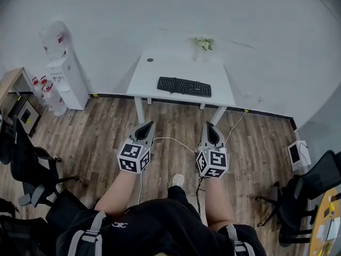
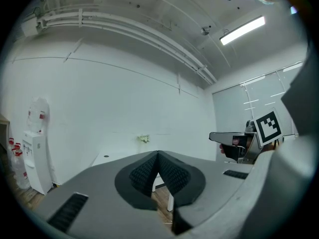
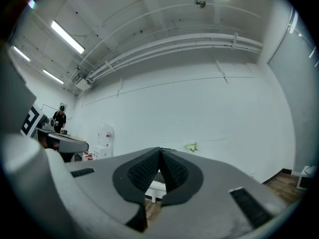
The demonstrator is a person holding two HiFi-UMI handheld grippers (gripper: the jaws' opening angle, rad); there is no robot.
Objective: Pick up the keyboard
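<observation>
Showing keyboard [image 1: 184,86]: head view; left gripper view: closed left claw [image 2: 158,154].

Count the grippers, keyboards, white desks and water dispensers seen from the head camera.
Grippers: 2 (left gripper, right gripper)
Black keyboard: 1
White desk: 1
Water dispenser: 1
Total: 5

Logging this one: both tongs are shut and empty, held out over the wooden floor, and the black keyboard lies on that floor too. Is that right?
Not quite. The keyboard lies on the white table, not on the floor, as the head view shows. The rest stands: the left tongs and right tongs are shut and empty, held out over the wooden floor.
</observation>
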